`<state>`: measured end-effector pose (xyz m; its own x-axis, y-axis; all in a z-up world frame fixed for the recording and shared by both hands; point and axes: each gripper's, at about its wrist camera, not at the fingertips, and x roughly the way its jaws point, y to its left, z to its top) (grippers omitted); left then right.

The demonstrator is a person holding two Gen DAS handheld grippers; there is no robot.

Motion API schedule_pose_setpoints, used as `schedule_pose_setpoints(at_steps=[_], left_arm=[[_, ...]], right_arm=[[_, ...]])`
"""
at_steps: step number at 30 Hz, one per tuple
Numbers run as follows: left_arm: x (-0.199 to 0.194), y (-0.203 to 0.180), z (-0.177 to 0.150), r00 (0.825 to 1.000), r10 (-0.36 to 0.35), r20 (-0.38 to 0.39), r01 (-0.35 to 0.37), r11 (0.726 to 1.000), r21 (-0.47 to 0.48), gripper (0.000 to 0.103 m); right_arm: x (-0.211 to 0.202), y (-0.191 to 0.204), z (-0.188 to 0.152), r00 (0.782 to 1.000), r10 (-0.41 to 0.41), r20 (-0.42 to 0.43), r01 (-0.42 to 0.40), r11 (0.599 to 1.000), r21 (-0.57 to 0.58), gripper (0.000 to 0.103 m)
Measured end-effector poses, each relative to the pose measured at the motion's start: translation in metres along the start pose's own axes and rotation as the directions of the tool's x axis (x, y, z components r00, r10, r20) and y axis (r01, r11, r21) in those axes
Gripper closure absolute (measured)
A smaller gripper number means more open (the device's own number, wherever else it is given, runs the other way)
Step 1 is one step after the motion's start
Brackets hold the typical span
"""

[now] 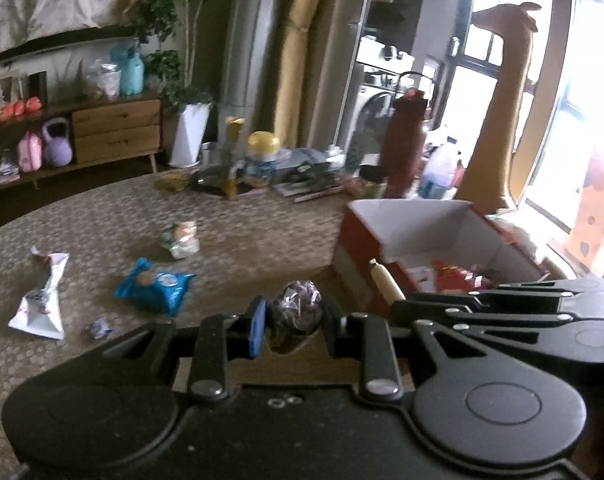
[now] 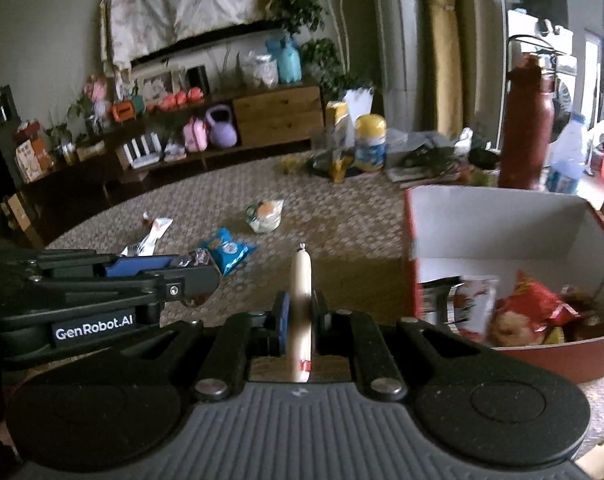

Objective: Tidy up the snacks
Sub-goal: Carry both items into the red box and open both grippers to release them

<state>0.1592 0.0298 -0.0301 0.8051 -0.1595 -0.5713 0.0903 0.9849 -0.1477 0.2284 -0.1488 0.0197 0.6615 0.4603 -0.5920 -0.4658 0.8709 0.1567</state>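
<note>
My left gripper (image 1: 292,318) is shut on a round snack in clear crinkled wrap (image 1: 296,310), held above the patterned tabletop. My right gripper (image 2: 301,308) is shut on a pale sausage stick (image 2: 301,280) that points up and forward. The right gripper shows in the left wrist view (image 1: 398,300) beside the red box (image 1: 358,240), with the sausage stick's tip (image 1: 384,280) sticking out. The left gripper with its wrapped snack (image 2: 196,258) appears at the left of the right wrist view. The open red box (image 2: 416,248) holds several red and white snack packs (image 2: 534,304).
Loose on the table lie a blue snack bag (image 1: 154,286), a white wrapper (image 1: 42,300), a green-and-orange pack (image 1: 182,238) and a small wrapped sweet (image 1: 98,326). At the table's far edge stand a tall dark red bottle (image 2: 526,124), a yellow-lidded tub (image 2: 370,142) and clutter.
</note>
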Motion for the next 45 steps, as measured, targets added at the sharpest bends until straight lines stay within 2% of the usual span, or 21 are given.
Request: schedule_pose_setpoints(at_steps=[10, 23, 33, 45], left_arm=[[0.003, -0.064, 0.017, 0.998, -0.064, 0.001, 0.064, 0.996, 0.064, 0.077], [0.040, -0.127, 0.032, 0.993, -0.110, -0.035, 0.114, 0.983, 0.142, 0.077], [0.092, -0.159, 0.038, 0.992, -0.086, -0.092, 0.104, 0.972, 0.212, 0.077], [0.159, -0.168, 0.033, 0.979, -0.054, -0.196, 0.098, 0.970, 0.224, 0.077]], right_arm=[[-0.040, -0.054, 0.005, 0.997, -0.050, 0.052, 0.048, 0.998, 0.041, 0.092], [-0.047, -0.140, 0.011, 0.988, -0.146, 0.052, 0.137, 0.981, 0.139, 0.092], [-0.027, -0.203, 0.014, 0.973, -0.230, 0.019, 0.222, 0.955, 0.199, 0.092], [0.018, -0.251, 0.003, 0.958, -0.278, -0.074, 0.287, 0.929, 0.233, 0.092]])
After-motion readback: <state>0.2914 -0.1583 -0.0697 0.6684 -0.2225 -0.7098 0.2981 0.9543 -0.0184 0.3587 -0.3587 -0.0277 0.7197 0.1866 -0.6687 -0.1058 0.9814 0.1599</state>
